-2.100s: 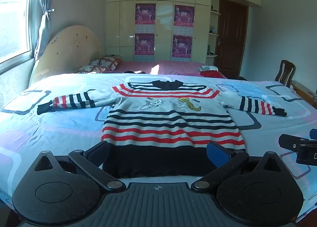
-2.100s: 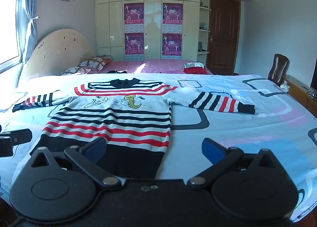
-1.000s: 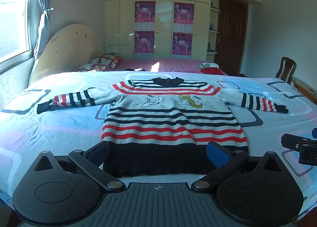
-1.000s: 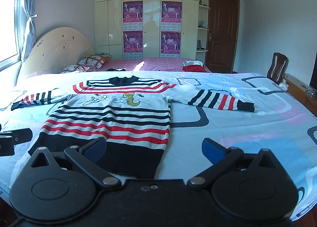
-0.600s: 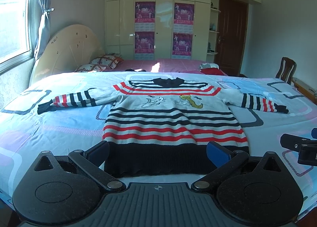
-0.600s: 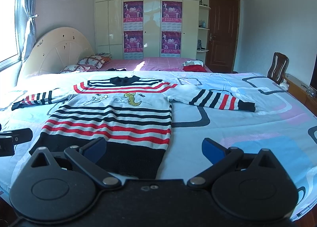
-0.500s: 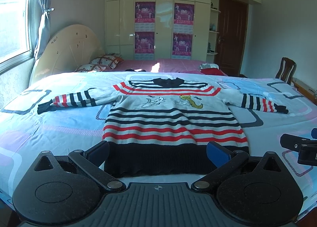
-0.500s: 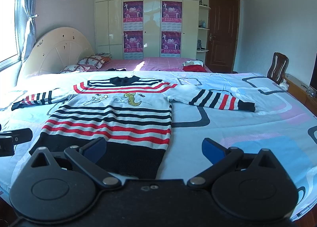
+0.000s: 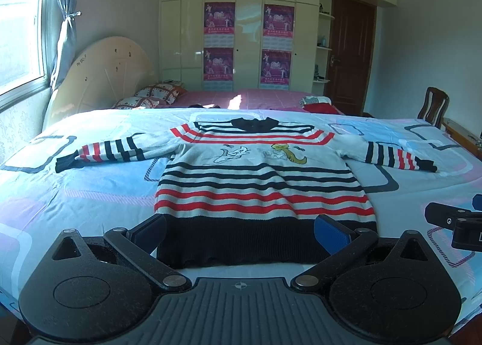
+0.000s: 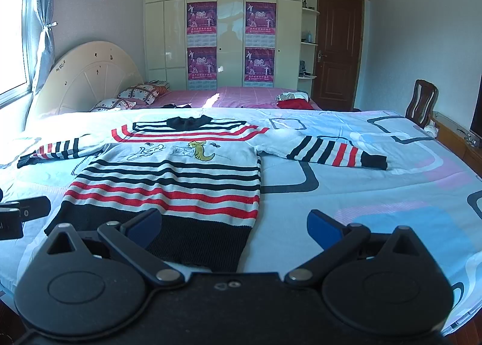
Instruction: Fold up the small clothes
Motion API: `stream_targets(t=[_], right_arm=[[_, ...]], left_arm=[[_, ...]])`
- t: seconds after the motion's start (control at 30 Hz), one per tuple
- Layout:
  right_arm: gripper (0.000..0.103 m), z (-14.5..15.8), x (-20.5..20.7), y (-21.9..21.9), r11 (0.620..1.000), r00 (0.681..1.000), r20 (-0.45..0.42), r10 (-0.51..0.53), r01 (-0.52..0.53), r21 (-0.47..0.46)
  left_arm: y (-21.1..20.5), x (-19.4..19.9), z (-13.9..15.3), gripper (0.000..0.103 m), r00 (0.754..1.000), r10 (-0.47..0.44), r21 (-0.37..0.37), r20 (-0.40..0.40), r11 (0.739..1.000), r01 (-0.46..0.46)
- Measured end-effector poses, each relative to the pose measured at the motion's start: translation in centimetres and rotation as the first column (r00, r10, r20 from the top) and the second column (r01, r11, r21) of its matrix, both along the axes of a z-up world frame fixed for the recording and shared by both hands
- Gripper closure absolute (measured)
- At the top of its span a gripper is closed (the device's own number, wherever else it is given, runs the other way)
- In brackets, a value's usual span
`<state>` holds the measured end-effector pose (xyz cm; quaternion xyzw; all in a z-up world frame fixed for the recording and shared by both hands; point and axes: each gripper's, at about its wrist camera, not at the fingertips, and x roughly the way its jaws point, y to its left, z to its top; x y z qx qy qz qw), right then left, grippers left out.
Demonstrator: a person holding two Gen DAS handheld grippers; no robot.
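Observation:
A small knit sweater (image 9: 256,182) with red, black and white stripes and a cartoon print lies flat, front up, on the bed, both sleeves spread out sideways. It also shows in the right wrist view (image 10: 180,176). My left gripper (image 9: 241,230) is open and empty, hovering just before the sweater's black hem. My right gripper (image 10: 235,229) is open and empty, over the hem's right corner and the bare sheet. Each gripper's tip shows at the edge of the other's view.
The bed sheet (image 9: 75,194) is pale blue with pink and grey shapes. A second bed (image 9: 241,95) with pillows and clothes lies behind. A wooden chair (image 9: 433,107) stands at the right, by a dark door. Wardrobes line the back wall.
Both grippers have hardly moved, only a slight drift in view. The sweater lies as before.

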<state>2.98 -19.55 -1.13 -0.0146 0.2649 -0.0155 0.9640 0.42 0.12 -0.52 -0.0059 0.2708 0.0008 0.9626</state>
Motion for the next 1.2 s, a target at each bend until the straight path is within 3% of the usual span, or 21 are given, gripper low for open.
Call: stream_targets(t=[1.2], right_arm=[[0.000,-0.6,0.8,-0.5,1.000,1.000,-0.019,-0.007,0.008,0.010]], left_arm=[[-0.1,1.6,-0.2,0.000,1.000,-0.017,-0.004,-0.020,1.000,0.017]])
